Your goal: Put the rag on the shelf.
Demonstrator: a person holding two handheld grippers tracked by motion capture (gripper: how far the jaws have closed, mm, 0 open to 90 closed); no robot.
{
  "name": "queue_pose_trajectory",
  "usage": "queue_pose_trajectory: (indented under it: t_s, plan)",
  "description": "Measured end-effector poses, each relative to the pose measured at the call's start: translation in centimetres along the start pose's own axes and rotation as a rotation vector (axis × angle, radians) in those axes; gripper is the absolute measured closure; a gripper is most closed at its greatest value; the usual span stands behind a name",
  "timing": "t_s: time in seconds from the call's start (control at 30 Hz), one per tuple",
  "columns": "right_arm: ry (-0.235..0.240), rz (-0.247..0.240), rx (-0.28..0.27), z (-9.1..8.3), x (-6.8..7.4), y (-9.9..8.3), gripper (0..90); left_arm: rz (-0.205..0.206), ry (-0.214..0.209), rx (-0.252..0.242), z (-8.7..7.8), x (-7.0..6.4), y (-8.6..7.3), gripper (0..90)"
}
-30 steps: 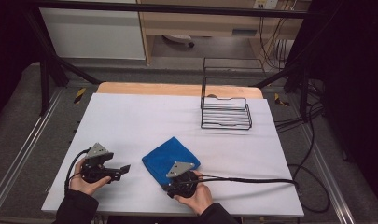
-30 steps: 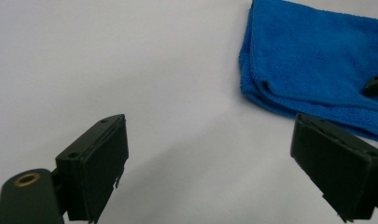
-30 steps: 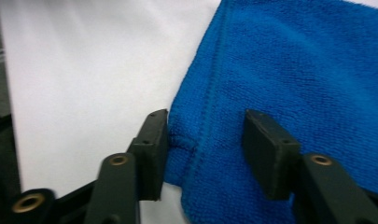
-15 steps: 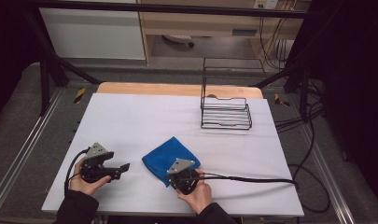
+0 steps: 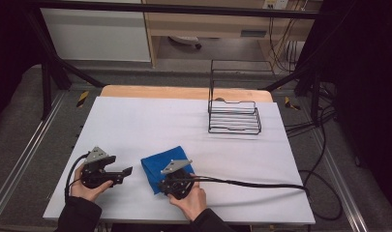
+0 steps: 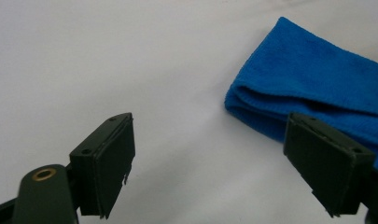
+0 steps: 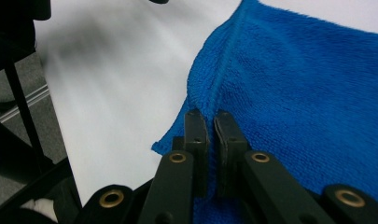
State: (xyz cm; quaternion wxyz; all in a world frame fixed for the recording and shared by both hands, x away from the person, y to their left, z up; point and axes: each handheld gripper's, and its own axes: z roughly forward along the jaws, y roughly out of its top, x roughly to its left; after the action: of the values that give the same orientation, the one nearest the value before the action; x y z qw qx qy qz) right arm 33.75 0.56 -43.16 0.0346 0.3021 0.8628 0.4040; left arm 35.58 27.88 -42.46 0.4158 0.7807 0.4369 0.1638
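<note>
Two grippers by the blue cloth

Left gripper [image 5: 128, 171] rests on the counter [image 5: 150, 123], jaws wide apart, just at nine o'clock of the folded blue cloth [image 5: 159, 162]; right gripper [image 7: 211, 122] is clamped on its near edge.

You've slid your right gripper [image 5: 170, 186] back toward the towel's [image 5: 157, 164] near edge, jaws now pinched on it.

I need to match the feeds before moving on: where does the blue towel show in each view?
High view: blue towel lies near the front edge of the table, under the right gripper.
Left gripper view: upper right, folded, beyond the open jaws.
Right gripper view: right side of the frame, its edge at the near-shut jaws.
Shared landmark: the white table surface.
</note>
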Motion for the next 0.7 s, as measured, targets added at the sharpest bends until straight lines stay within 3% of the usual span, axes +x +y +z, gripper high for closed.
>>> queue_pose_trajectory:
  t_s: [0.07, 0.13, 0.23, 0.27, 0.3, 0.37, 0.4, 0.47, 0.5, 0.53, 0.7]
  plan:
    - [0.008, 0.005, 0.023, 0.7, 0.1, 0.0, 83.9, -0.001, -0.002, 0.002, 0.0, 0.0, 0.0, 16.9]
    - [0.030, 0.018, 0.027, 1.1, 0.1, -0.2, 75.7, 0.001, -0.005, 0.002, 0.0, 0.0, -0.1, 16.8]
    - [0.049, -0.001, -0.032, 0.3, -0.1, 0.0, 56.9, 0.004, -0.009, 0.003, 0.0, 0.0, -0.1, 16.7]
    - [0.042, -0.003, -0.068, -0.7, -0.5, 0.3, 45.5, 0.006, -0.010, 0.003, 0.1, -0.1, -0.1, 16.3]
    - [0.025, -0.005, -0.088, -1.4, -1.0, 0.5, 44.0, 0.008, -0.012, 0.004, 0.1, -0.1, -0.1, 16.1]
    - [0.008, -0.005, -0.100, -2.1, -1.6, 0.6, 43.4, 0.014, -0.012, 0.005, 0.1, -0.1, -0.1, 15.9]
    - [-0.040, 0.002, -0.119, -3.4, -3.1, 0.5, 44.2, 0.015, -0.011, 0.004, 0.1, -0.1, -0.1, 15.8]
    - [-0.103, 0.014, -0.108, -4.4, -4.9, -0.1, 47.1, 0.016, -0.011, 0.005, 0.2, -0.1, -0.1, 15.7]
    - [-0.103, 0.014, -0.108, -4.4, -4.9, -0.1, 47.1, 0.017, -0.010, 0.005, 0.2, -0.1, -0.1, 15.7]
    - [-0.158, 0.034, -0.061, -4.9, -6.9, -1.2, 50.4, 0.017, -0.010, 0.007, 0.2, -0.1, -0.1, 15.7]
    - [-0.131, 0.090, -0.012, -4.6, -8.8, -3.3, 55.6, 0.013, -0.010, 0.008, 0.3, -0.1, -0.1, 15.4]
